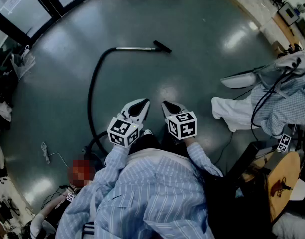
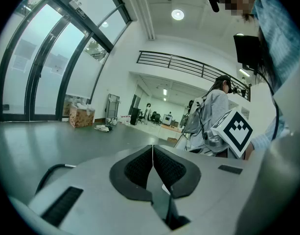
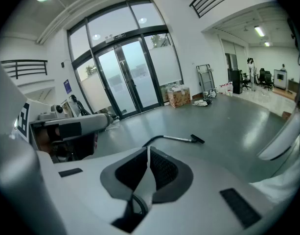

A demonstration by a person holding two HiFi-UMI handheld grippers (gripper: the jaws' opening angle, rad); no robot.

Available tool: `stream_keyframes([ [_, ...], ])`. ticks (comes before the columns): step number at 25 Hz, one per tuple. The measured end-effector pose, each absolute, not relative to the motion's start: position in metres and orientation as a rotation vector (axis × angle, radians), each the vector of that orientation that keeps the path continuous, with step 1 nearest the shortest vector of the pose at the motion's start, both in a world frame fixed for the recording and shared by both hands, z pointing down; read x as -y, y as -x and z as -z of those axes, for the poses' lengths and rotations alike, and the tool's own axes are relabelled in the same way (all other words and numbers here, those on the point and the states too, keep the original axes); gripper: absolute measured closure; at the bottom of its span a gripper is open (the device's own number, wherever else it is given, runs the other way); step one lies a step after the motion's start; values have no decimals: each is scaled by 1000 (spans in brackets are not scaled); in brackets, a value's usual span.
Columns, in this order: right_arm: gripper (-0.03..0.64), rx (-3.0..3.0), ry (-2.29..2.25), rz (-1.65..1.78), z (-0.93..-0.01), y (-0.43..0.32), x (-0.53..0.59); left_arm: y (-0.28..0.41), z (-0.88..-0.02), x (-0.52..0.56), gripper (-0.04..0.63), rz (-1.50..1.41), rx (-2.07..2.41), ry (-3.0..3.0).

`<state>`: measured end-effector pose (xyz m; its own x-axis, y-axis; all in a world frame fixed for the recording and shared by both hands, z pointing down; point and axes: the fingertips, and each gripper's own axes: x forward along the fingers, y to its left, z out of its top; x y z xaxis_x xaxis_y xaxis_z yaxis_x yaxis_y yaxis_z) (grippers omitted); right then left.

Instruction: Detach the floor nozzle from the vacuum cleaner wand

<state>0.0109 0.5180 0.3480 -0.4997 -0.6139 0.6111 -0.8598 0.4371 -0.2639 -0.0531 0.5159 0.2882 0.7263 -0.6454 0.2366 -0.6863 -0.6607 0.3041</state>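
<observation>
Head view: dim, with a cool bluish cast. Glossy grey-green floor (image 1: 202,59) shows soft pale glare patches; shadows are faint. Gripper views: brighter, daylight enters through tall dark-framed glass doors (image 3: 125,77), panes washed out white. Round white ceiling lamp (image 2: 177,14) blooms. All views: strong fisheye bending, black vignette at corners. Close foreground is soft.

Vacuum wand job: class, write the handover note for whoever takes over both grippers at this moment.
Left gripper: shut, empty. Right gripper: shut, empty. Both near the body, far from the wand.
Wand lies on the floor ahead, floor nozzle on its end, black hose curving back toward the person.
Done: nothing; nozzle still attached.
Left: approach, grip wand and nozzle, pull apart.
</observation>
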Motion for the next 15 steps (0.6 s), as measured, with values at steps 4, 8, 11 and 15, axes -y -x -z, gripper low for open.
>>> stream_keyframes([
  [4, 594, 2267, -1254, -780, -348, -11, -516, 55, -288, -514, 588, -148, 1030, -2559],
  [8, 594, 2262, -1267, -785, -350, -15, -517, 52, -289, -516, 588, -151, 1023, -2560],
  [11, 594, 2266, -1284, -818, -349, -18, -518, 48, -288, -518, 588, -153, 1012, -2564],
  [15, 594, 2276, -1288, -853, -347, -20, -520, 45, -287, -519, 588, -149, 1004, -2567],
])
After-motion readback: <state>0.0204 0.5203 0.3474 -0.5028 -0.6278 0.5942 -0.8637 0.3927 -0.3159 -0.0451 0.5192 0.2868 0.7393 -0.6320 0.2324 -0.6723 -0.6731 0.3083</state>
